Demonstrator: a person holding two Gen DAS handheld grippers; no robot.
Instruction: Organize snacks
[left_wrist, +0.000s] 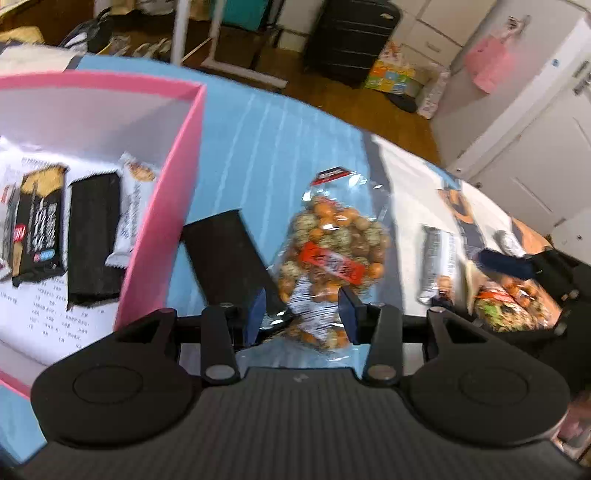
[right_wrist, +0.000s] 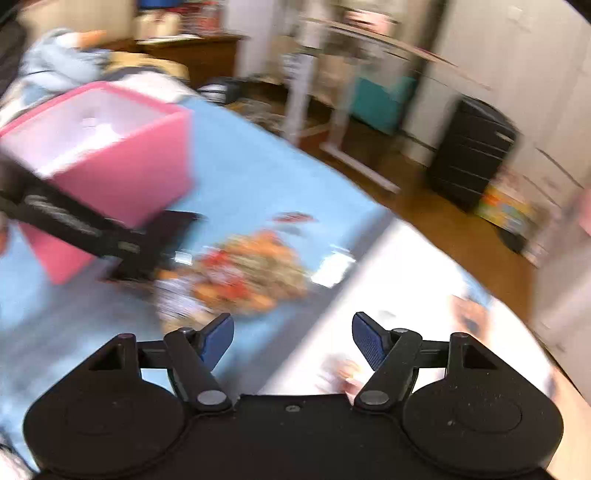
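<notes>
A clear bag of coated peanuts (left_wrist: 332, 251) lies on the blue cloth (left_wrist: 273, 147). My left gripper (left_wrist: 303, 314) is open, its blue pads on either side of the bag's near end. A black snack pack (left_wrist: 229, 258) lies just left of the bag, beside the pink box (left_wrist: 162, 206). The box holds black packs (left_wrist: 94, 236) and a white bar (left_wrist: 129, 210). My right gripper (right_wrist: 291, 339) is open and empty above the table; its view is blurred and shows the peanut bag (right_wrist: 251, 273) and the pink box (right_wrist: 122, 177). The right gripper also shows in the left wrist view (left_wrist: 517, 266) over another nut bag (left_wrist: 509, 302).
A silver-wrapped bar (left_wrist: 436, 258) lies on the white paper (left_wrist: 402, 177) right of the blue cloth. The table edge runs along the far side. Beyond it stand a black suitcase (left_wrist: 351, 40) and white cabinets (left_wrist: 517, 129).
</notes>
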